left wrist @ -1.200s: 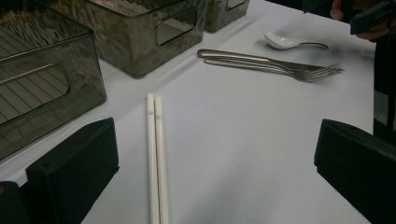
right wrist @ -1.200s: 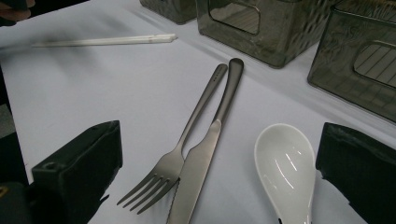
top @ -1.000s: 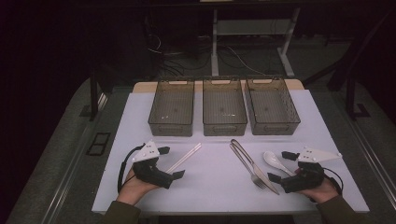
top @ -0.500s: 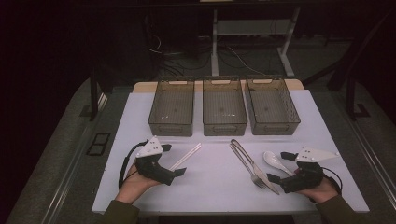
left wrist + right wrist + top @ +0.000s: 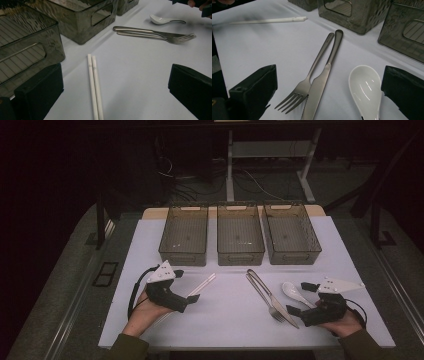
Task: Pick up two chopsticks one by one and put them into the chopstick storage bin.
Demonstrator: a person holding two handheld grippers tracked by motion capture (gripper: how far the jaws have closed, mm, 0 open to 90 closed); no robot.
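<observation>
From the high view I see a white table top (image 5: 240,320) with three smoky see-through bins in a row at its far side: a left bin (image 5: 184,234), a middle bin (image 5: 240,233) and a right bin (image 5: 291,232). All three look empty, though their ribbed walls and the dim light make the floors hard to read. My left gripper (image 5: 187,287) sits near the front left, jaws apart, over a pair of white chopsticks (image 5: 204,284) — their near ends are hidden under the gripper and my left hand (image 5: 142,312). My right gripper (image 5: 300,299) rests at the front right, jaws also apart, beside a white spoon (image 5: 295,292) whose handle runs under it. Between the two grippers lie a fork (image 5: 264,295) and a knife (image 5: 277,302), touching along their length.

In the left gripper view the black jaws stand wide at both bottom corners, and the chopsticks (image 5: 94,85) lie side by side between them, touching neither; the frame cuts off their near ends. The left bin (image 5: 25,45) is cut off at the left edge. Farther off lie the fork (image 5: 162,37), the knife (image 5: 147,31) and the spoon (image 5: 162,20).

In the right gripper view the jaws are again spread. The fork (image 5: 312,75) and knife (image 5: 322,80) lie between them, and the spoon (image 5: 365,91) lies just inside the right jaw — whether it touches, I cannot tell. The chopsticks (image 5: 269,20) lie far off, slightly blurred.
</observation>
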